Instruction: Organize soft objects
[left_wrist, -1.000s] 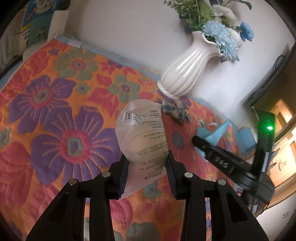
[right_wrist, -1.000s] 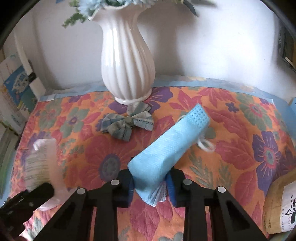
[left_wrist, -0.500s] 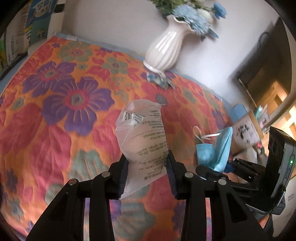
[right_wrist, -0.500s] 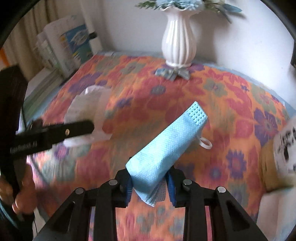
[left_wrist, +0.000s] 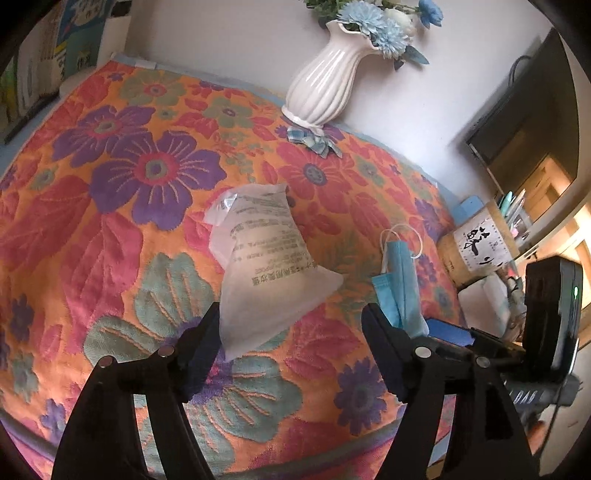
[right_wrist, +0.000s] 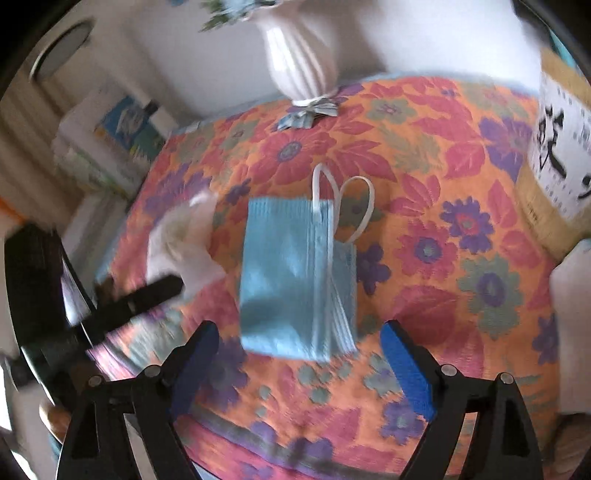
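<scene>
A white printed plastic packet (left_wrist: 264, 266) lies on the flowered cloth (left_wrist: 110, 206) just ahead of my left gripper (left_wrist: 291, 328), which is open; the packet's near edge rests against the left finger. A folded blue face mask (right_wrist: 295, 277) with white ear loops lies on the cloth ahead of my right gripper (right_wrist: 299, 354), which is open and empty. The mask also shows in the left wrist view (left_wrist: 400, 284), the packet in the right wrist view (right_wrist: 184, 240). A small blue checked bow (left_wrist: 312, 138) lies at the foot of the vase.
A white ribbed vase (left_wrist: 325, 85) with blue flowers stands at the back by the wall. A tan box with black lettering (right_wrist: 557, 155) stands at the right edge. Books and papers (right_wrist: 110, 147) are stacked at the left.
Both grippers have opened and pulled back toward the near edge. The packet and the blue mask have been let go and now lie on the cloth.
</scene>
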